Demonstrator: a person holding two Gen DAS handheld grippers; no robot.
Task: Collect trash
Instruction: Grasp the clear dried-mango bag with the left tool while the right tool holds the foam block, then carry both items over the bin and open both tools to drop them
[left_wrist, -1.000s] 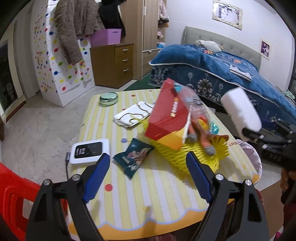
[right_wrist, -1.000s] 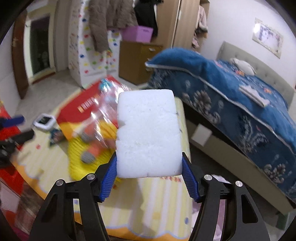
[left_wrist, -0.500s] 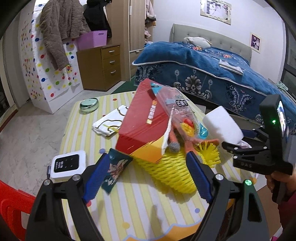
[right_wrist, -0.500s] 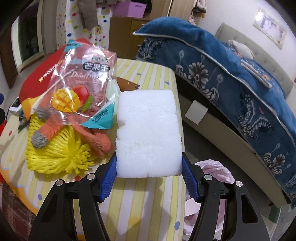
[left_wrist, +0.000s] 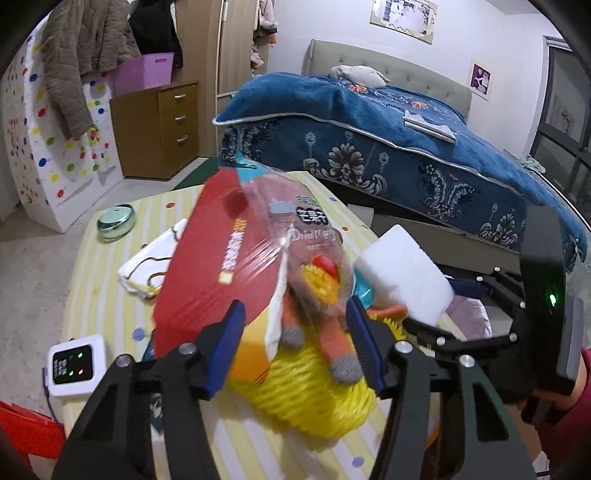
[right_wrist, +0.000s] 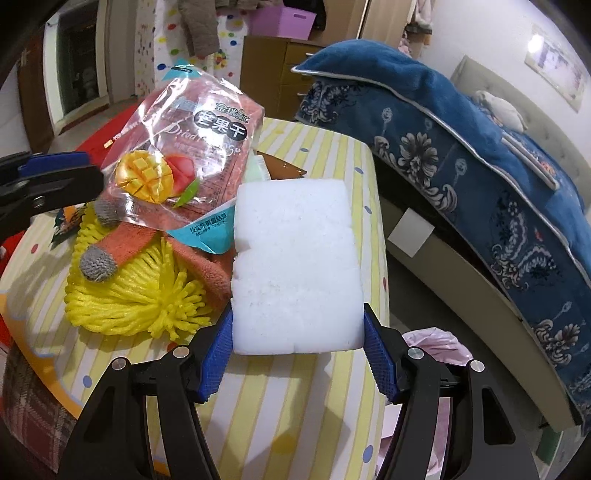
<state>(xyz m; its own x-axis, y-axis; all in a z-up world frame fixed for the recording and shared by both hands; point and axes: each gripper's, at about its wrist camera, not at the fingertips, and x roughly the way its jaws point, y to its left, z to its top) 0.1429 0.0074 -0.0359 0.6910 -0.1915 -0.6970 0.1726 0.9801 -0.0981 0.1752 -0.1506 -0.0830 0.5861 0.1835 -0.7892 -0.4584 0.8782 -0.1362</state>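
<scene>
**Foam block held at the table's edge, other gripper closing over the pile**

The right gripper (right_wrist: 297, 350) pinches a white foam block (right_wrist: 295, 266) between its blue pads, low in the centre of the right wrist view. The block hangs over the right-hand edge of the yellow striped table (right_wrist: 303, 413). Just past that edge, at the lower right, sits a bin lined with a pink bag (right_wrist: 439, 341); between table and blue-covered bed (right_wrist: 480, 166) runs only a narrow strip of floor.

In the left wrist view, the left gripper (left_wrist: 295, 332) is closing its jaws, still apart, around a heap in mid-frame: a red box (left_wrist: 218, 258), a clear dried-mango bag (left_wrist: 310, 236), an orange knitted piece (left_wrist: 332, 343) and yellow foam netting (left_wrist: 314, 398). The pads do not clearly press anything. The heap fills the table's right half. At the left, a small white device (left_wrist: 74, 363) lies near the table's lower-left edge, a green round tin (left_wrist: 116, 223) near the far edge, with open striped cloth between.
</scene>
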